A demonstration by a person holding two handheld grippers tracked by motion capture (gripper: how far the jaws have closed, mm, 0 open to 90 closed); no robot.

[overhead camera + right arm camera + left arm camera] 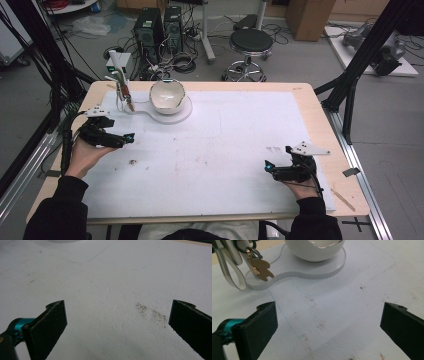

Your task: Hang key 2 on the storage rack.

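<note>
I hold my left gripper (129, 138) low over the white table (225, 145), and its two black jaws stand wide apart with nothing between them. Just ahead of it sits a clear flat base (312, 270) lying on the table. On the wide round end of that base stands a white bowl (315, 248), ahead of my left gripper and a little to its right, and not touching it. On the small end of the base, ahead and to the left of my left gripper, a bunch of keys (229, 257) hangs down, with a little gold charm (262, 270) shaped like a bear dangling right over the base. I cannot tell if the charm touches the base. From above, the bowl (167, 96) and the keys (125, 95) are both near my left gripper, on its far side. My right gripper (267, 166) is well apart from all these things, at the near right side of the table. Its jaws are wide apart too and hold nothing. Under it there is bare white table with a patch of small dark specks (151, 312) between the jaws, closer to the right one.
</note>
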